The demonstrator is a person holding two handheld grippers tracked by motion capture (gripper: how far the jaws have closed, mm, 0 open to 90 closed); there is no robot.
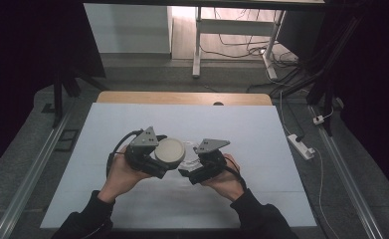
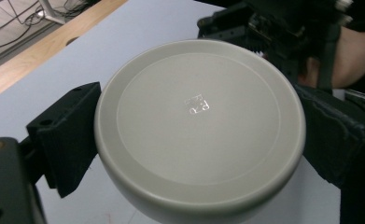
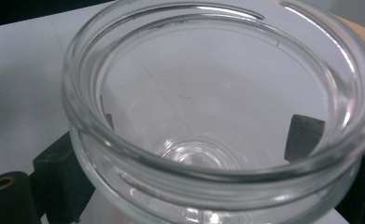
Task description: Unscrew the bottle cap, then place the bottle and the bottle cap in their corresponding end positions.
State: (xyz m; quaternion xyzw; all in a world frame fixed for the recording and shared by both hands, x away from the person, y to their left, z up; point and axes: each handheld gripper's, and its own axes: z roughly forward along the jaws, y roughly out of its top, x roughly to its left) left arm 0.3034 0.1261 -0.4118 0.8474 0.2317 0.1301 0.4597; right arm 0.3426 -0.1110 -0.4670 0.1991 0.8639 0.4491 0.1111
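Note:
A round grey-white lid (image 1: 171,149) is held off the white table cover (image 1: 132,209) near its middle, with my left gripper (image 1: 165,158) shut on its rim. In the left gripper view the lid (image 2: 199,126) faces the camera, a black jaw pressing on each side. Just to its right, my right gripper (image 1: 191,165) is shut on a clear glass jar (image 1: 189,157). The right gripper view looks into the jar's (image 3: 217,116) open mouth; it holds nothing, and dark pads (image 3: 305,136) show through the glass. Lid and jar are close together, side by side.
A bare wooden strip (image 1: 182,97) runs along the table's far edge. Beyond it stand a white desk frame (image 1: 197,45) and cables on the floor. A power strip (image 1: 301,146) lies on the floor to the right. The other hand (image 2: 353,56) shows in the left gripper view.

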